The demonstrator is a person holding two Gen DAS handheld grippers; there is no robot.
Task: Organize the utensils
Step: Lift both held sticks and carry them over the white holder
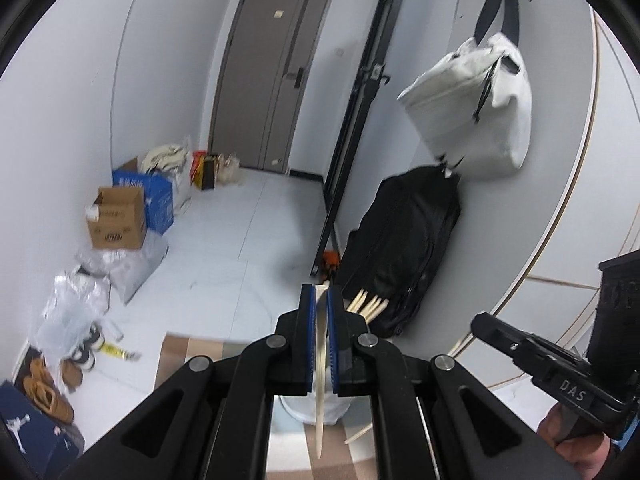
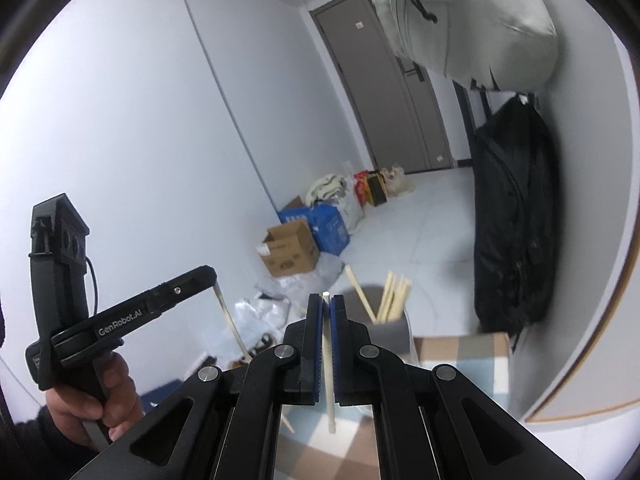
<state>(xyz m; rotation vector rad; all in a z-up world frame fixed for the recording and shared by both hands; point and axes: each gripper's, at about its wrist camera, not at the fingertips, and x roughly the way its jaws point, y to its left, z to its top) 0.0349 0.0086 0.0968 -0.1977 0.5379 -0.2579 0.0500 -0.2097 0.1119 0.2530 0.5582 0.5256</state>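
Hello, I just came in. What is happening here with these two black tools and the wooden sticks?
A person holds a two-finger gripper in each hand. The left gripper is shut on one chopstick, and the right gripper is shut on another chopstick. Below them a grey holder stands on a checked cloth with several more chopsticks leaning in it. The two held sticks are not yet in the holder.
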